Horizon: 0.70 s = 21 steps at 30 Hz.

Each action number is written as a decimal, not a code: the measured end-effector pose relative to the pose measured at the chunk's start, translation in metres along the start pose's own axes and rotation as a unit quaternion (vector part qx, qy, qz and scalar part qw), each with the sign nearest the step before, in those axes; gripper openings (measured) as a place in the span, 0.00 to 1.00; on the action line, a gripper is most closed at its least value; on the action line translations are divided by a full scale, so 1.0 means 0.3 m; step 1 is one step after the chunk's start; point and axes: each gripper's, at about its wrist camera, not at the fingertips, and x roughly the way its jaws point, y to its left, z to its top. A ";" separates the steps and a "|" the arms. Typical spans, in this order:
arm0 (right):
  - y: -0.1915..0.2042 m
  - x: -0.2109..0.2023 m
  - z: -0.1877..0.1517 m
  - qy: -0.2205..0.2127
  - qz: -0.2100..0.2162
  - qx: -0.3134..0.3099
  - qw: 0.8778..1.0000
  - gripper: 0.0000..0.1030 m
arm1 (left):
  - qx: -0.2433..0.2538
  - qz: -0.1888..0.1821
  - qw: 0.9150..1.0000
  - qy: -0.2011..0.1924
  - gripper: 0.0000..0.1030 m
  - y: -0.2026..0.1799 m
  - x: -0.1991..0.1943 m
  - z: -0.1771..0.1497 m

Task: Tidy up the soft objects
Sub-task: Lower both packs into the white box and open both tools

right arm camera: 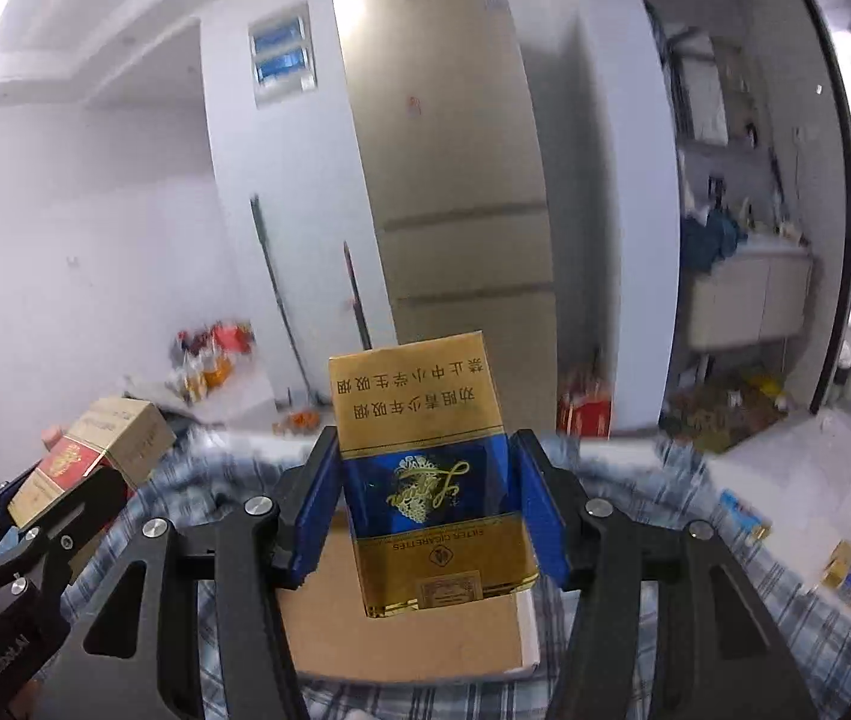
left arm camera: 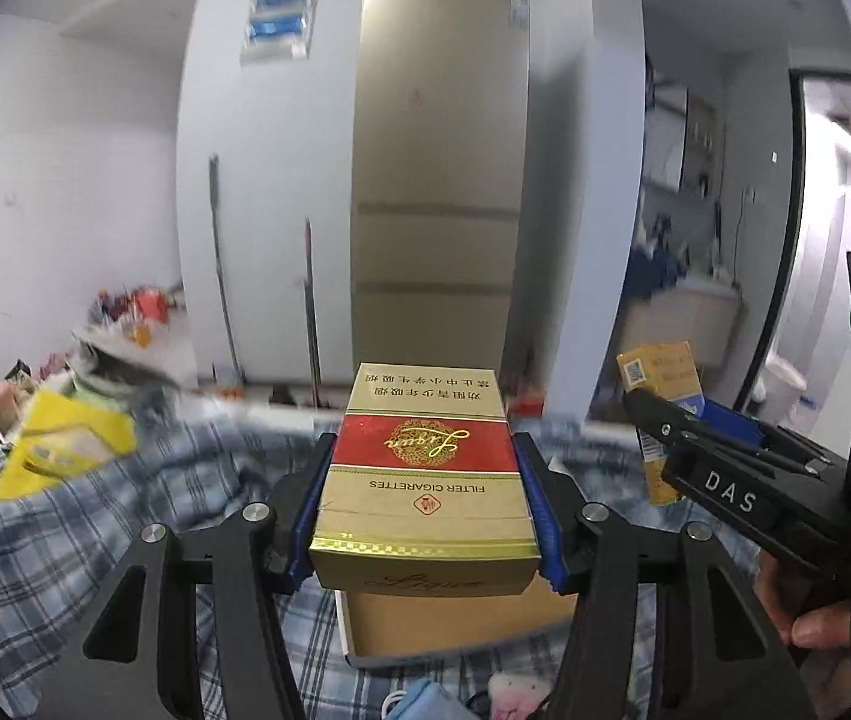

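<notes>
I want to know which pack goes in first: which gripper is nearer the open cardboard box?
Hard to call: the left gripper and the right gripper each hold a pack just above the cardboard box.

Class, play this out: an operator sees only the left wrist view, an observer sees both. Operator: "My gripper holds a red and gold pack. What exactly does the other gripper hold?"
Observer: The right gripper clamps a blue and gold cigarette pack.
Operator: Is that pack straight in the jaws?
Observer: No, slightly tilted.
Operator: What lies under it?
Observer: An open cardboard box on the plaid cloth.
</notes>
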 end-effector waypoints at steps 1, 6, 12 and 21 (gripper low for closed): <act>-0.011 0.027 -0.012 0.011 0.000 0.003 1.000 0.53 | 0.006 -0.002 1.000 0.011 0.56 -0.001 0.029 -0.013; -0.026 0.145 -0.077 0.063 -0.002 -0.009 0.998 0.53 | 0.014 -0.019 0.997 0.067 0.57 0.004 0.171 -0.088; -0.021 0.269 -0.155 0.108 -0.016 -0.029 0.994 0.53 | 0.023 0.005 0.993 0.118 0.56 0.012 0.293 -0.171; -0.037 0.418 -0.279 0.220 0.009 -0.015 0.975 0.53 | 0.024 -0.001 0.984 0.178 0.57 0.009 0.394 -0.240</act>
